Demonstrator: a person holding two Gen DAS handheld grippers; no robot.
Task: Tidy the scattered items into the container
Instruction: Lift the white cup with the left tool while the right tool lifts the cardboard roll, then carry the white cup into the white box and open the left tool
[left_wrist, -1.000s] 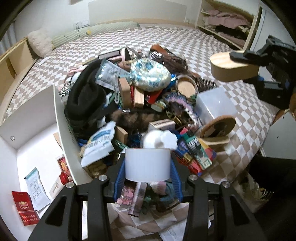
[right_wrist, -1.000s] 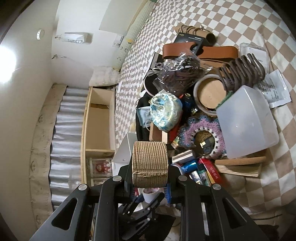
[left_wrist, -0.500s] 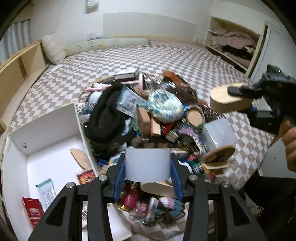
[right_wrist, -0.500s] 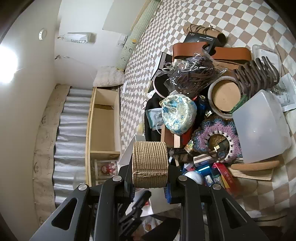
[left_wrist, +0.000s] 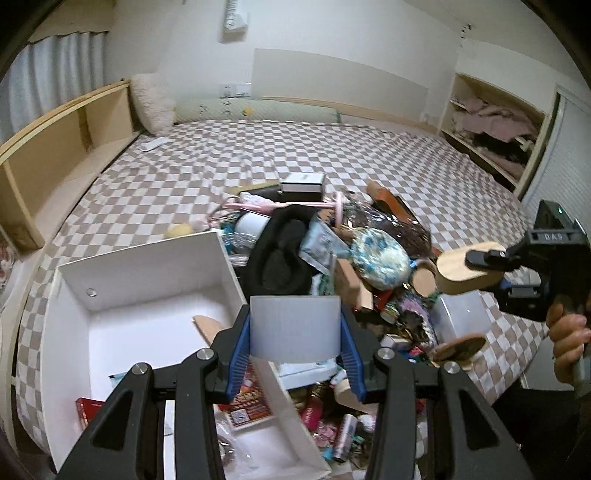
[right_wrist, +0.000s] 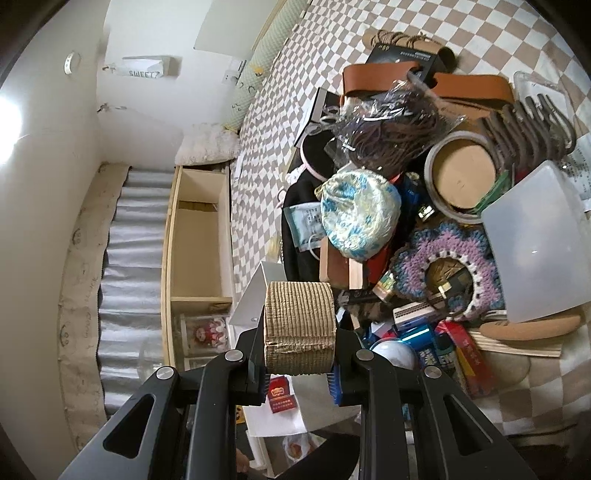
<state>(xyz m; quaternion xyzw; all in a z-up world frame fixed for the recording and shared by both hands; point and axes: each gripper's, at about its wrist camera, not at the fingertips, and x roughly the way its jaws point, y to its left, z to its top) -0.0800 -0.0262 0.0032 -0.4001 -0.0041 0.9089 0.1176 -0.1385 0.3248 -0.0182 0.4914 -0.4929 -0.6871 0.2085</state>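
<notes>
Between each tool's fingers: left tool (left_wrist: 294, 328) pinches a grey-white roll (left_wrist: 294, 326), right tool (right_wrist: 299, 332) corrugated cardboard (right_wrist: 299, 328) hiding the pile behind

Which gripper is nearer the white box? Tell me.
Left. The left gripper, holding a grey roll, hangs over the white box; the right gripper is off beyond the pile.

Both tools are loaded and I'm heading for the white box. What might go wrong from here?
1. The left tool grips a wide white roll that blocks its view down into the white box, so the drop may catch the box wall.
2. The right tool clamps the corrugated cardboard block by its ends; it might slip out.
3. The heaped pile, topped by a blue patterned pouch, could slide if bumped.
</notes>
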